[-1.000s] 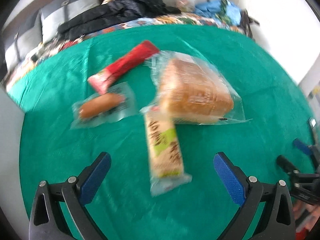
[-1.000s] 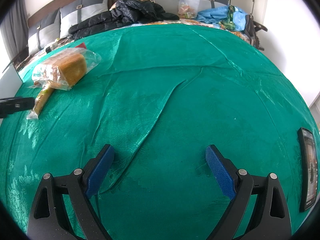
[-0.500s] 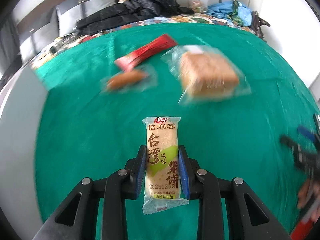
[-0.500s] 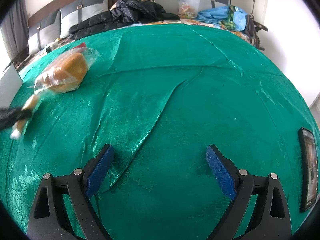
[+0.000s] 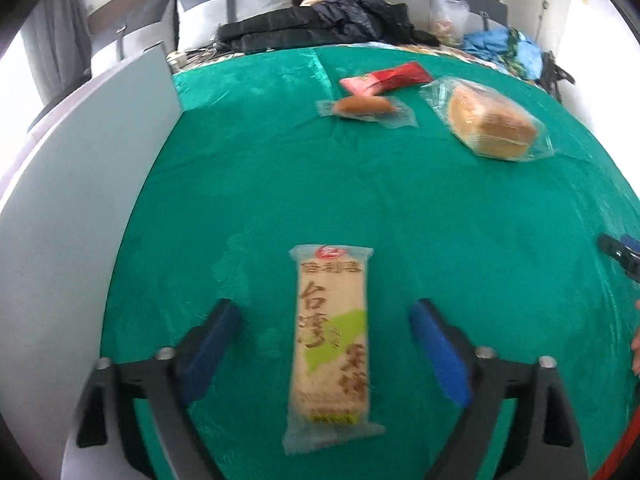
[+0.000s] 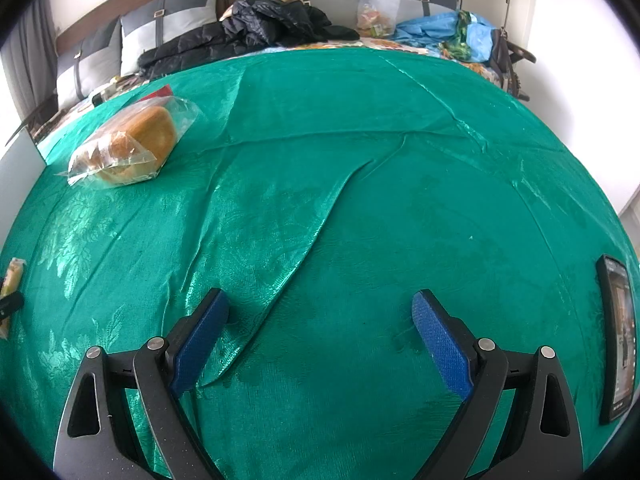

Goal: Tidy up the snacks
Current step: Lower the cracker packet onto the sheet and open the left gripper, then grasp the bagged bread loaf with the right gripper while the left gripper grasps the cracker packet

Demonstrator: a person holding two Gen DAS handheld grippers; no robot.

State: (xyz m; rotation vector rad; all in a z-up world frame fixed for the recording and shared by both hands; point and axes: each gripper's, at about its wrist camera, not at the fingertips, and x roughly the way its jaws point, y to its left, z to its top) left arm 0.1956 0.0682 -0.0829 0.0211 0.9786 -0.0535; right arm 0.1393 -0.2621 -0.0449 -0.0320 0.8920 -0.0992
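In the left wrist view my left gripper [image 5: 324, 312] is open, its blue pads either side of a rice cracker packet [image 5: 331, 344] that lies lengthwise on the green cloth. Farther off lie a wrapped sausage [image 5: 363, 106], a red packet [image 5: 386, 77] and a bagged bread loaf [image 5: 491, 123]. My right gripper [image 6: 320, 304] is open and empty over bare green cloth. The bread loaf also shows in the right wrist view [image 6: 128, 144] at the far left, and the cracker packet's end [image 6: 11, 276] shows at the left edge.
A grey-white board [image 5: 80, 184] borders the cloth on the left. A phone [image 6: 616, 332] lies at the right edge. Black jackets [image 6: 256, 28], a plastic bag [image 6: 376, 12] and blue cloth [image 6: 444, 32] lie behind, against grey cushions. The cloth has raised folds [image 6: 320, 216] in the middle.
My left gripper shut on the cracker packet, carried it nearer and to the left, then opened; the packet now lies on the cloth between the pads. My right gripper has not moved.
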